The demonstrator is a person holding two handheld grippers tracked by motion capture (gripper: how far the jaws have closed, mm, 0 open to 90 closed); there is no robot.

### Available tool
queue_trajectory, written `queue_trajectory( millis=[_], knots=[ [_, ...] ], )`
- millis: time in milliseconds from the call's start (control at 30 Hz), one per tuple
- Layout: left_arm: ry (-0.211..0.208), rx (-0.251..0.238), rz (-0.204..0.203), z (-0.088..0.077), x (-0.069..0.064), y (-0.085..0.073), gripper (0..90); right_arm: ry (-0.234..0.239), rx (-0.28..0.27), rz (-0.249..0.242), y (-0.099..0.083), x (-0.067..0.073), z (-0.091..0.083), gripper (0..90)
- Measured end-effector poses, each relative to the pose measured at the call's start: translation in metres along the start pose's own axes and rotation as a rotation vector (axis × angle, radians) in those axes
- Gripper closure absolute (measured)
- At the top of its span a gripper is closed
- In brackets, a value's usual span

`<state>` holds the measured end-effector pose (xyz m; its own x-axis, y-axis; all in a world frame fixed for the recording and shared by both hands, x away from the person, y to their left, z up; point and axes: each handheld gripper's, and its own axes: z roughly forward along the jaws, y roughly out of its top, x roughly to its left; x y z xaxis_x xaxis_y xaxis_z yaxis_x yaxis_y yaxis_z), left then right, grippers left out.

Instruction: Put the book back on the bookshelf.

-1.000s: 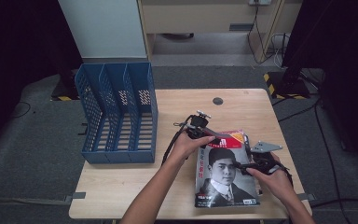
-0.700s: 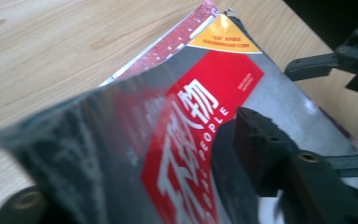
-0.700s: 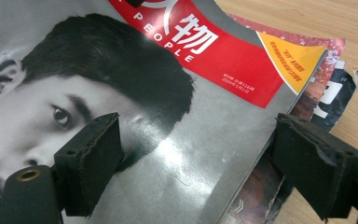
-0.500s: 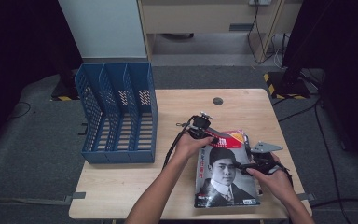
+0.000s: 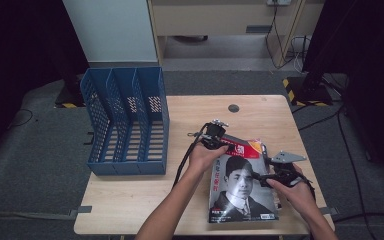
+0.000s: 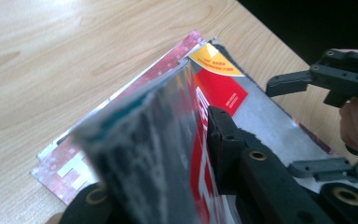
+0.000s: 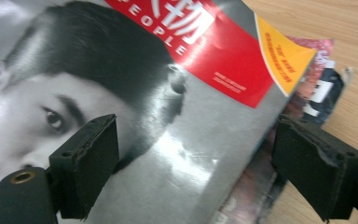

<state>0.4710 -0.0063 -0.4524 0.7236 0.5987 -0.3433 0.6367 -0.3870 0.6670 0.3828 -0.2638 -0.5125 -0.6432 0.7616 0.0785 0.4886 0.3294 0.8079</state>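
Note:
A magazine [image 5: 240, 190] with a portrait cover and a red title band lies at the table's front right, on top of another with a red pixel pattern [image 6: 70, 163]. My left gripper [image 5: 226, 144] is at the top magazine's far left corner. Its jaws have just been closing and are now shut on the cover's edge [image 6: 177, 121], which is lifted and curls up between them. My right gripper [image 7: 200, 154] stands open across the magazine's right edge, one pad [image 7: 91, 158] over the cover [image 7: 121, 70], the other [image 7: 314, 163] beyond the edge. It also appears in the high view [image 5: 261, 176].
A blue three-slot file rack [image 5: 125, 120] stands on the table's left half, its open top up. A dark round grommet [image 5: 233, 108] sits near the table's far edge. Bare wood [image 5: 130, 200] lies in front of the rack and left of the magazines.
My left gripper has shifted slightly toward the magazine's far corner and its jaws have closed on the cover's edge. The right gripper has kept still.

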Motion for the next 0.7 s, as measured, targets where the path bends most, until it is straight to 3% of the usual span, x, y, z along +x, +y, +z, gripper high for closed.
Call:
queue_trajectory(
  millis=[233, 533, 700],
  knots=[
    [0.001, -0.034, 0.018, -0.007, -0.006, 0.002, 83.0, -0.008, -0.005, -0.001, 0.0, -0.001, -0.002, 15.4],
    [0.003, -0.1, 0.051, -0.03, -0.011, 0.013, 85.3, -0.006, -0.012, -0.001, 0.003, 0.0, -0.005, 16.4],
    [0.019, -0.106, 0.076, -0.039, -0.012, 0.022, 86.1, -0.011, 0.01, -0.041, 0.003, 0.003, -0.004, 18.9]
  ],
)
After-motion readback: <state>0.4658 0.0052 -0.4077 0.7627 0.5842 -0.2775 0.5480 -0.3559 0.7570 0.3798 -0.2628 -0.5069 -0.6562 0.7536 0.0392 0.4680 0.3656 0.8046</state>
